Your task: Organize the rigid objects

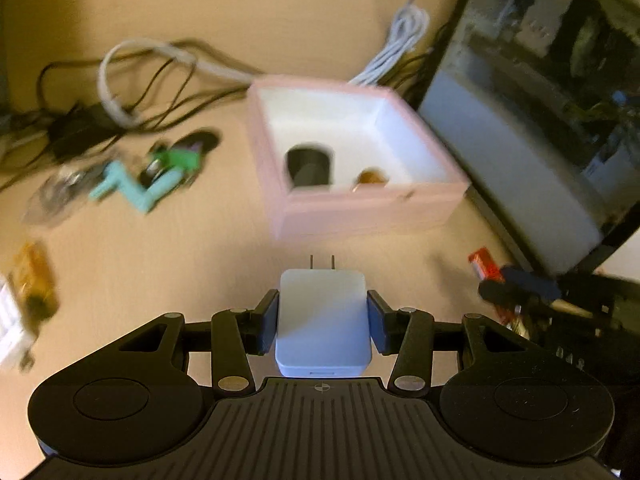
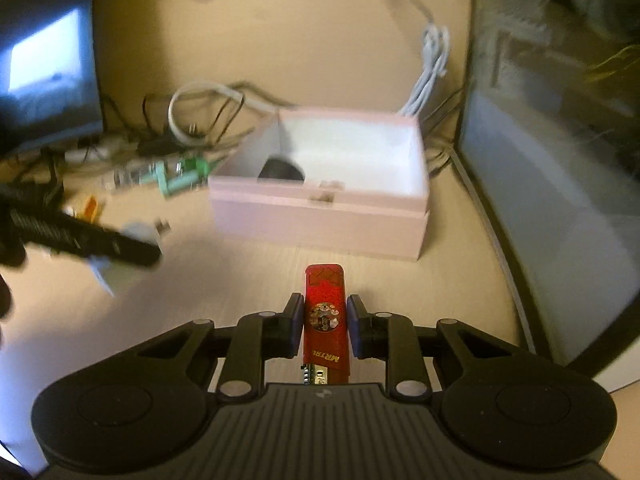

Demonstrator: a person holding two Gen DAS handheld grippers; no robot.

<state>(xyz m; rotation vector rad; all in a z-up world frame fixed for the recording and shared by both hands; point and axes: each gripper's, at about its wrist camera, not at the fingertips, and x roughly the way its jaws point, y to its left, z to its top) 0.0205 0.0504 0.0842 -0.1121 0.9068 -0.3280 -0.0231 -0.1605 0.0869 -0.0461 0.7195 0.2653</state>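
Inside, the pink box (image 1: 360, 204) on the desk (image 1: 200, 272) held a black cylinder (image 1: 308, 166) and a small amber item (image 1: 370, 178). Before it, the left gripper (image 1: 322, 314) clamped a white charger (image 1: 322, 320); the right gripper (image 2: 323, 326) pinched a red USB stick (image 2: 325, 320).

The charger (image 1: 322, 320) is white. The box (image 1: 360, 204) is pale pink outside, white inside. The flat stick (image 2: 326, 320) is red with yellow lettering. The tabletop (image 1: 200, 264) is light tan woodgrain.
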